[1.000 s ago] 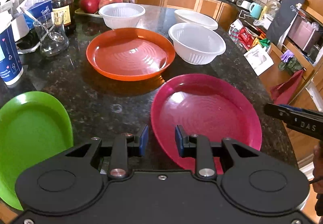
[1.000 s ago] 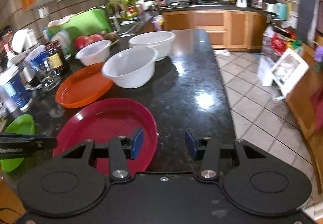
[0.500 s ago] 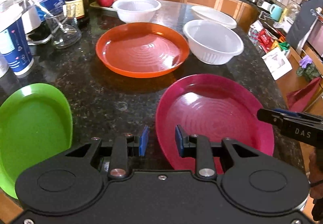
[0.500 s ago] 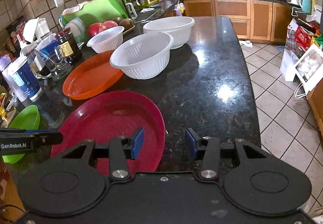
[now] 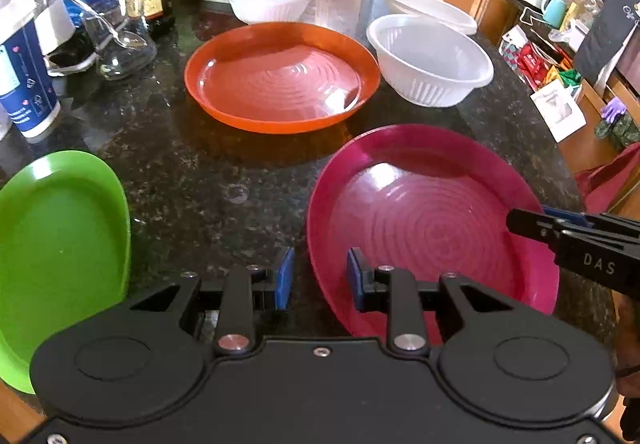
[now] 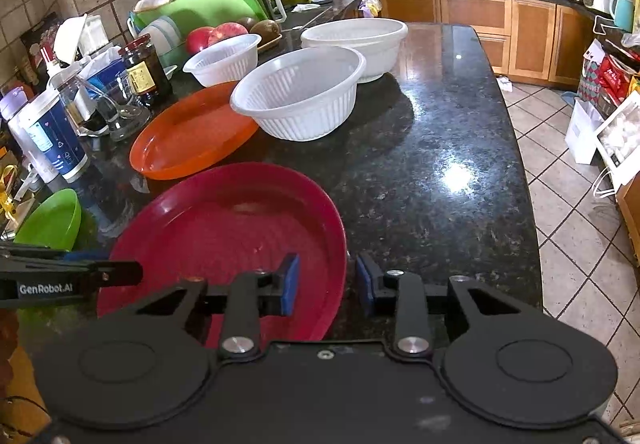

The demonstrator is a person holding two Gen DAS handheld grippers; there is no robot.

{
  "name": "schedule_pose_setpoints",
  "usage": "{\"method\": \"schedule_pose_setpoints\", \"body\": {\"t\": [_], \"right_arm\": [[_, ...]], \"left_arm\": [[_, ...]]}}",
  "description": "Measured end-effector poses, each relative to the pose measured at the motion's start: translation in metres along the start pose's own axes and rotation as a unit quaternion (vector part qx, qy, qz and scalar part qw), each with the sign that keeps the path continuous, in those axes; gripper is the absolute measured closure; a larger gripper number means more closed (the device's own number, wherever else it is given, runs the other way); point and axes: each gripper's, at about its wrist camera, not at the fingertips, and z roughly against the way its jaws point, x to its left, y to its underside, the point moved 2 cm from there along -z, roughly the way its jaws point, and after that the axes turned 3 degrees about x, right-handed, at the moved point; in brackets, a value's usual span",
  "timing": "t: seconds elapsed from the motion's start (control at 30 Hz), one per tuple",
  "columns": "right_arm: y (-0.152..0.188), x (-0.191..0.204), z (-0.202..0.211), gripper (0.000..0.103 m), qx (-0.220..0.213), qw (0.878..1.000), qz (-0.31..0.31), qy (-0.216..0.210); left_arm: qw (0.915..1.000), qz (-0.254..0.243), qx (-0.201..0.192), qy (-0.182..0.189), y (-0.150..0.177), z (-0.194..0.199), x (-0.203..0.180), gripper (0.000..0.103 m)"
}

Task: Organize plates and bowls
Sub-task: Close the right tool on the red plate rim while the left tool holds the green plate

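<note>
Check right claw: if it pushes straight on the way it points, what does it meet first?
Likely the red plate: its right rim already sits between the closing jaws of the right claw, pads not yet pressing. Beyond is bare counter; depth unclear.

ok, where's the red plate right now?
The red plate lies on the counter nearest both cameras, just in front of the orange plate, its right rim between the closing right gripper.

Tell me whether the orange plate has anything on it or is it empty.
Empty. The orange plate lies flat on the counter, and its whole inside shows only bare ridged rings and glare; nothing sits on it.
</note>
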Motion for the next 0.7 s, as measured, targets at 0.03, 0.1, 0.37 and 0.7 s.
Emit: {"method": "schedule_pose_setpoints", "body": {"t": [0.03,0.1,0.37,0.7], "right_arm": [[-0.0001,0.0003,-0.0003,0.075,0.000,1.000,0.000,0.001],[0.0001,0.0017,-0.0013,0.079,0.000,1.000,0.002,0.002],[0.0024,0.0045,-0.0017,0.087,-0.007,1.000,0.012,0.027],[0.0069,0.0040,0.0026,0.090,-0.006,0.999,0.007,0.035]], "left_arm": [[1.0000,-0.003,0.000,0.001,0.0001,-0.0002,-0.0007,0.066],[0.9999,-0.006,0.001,0.008,0.0001,-0.0003,-0.0022,0.066],[0.9998,0.002,-0.004,0.018,-0.0026,-0.0010,-0.0015,0.071],[0.9996,0.008,-0.013,0.025,0.0032,0.0059,0.0034,0.083]]}}
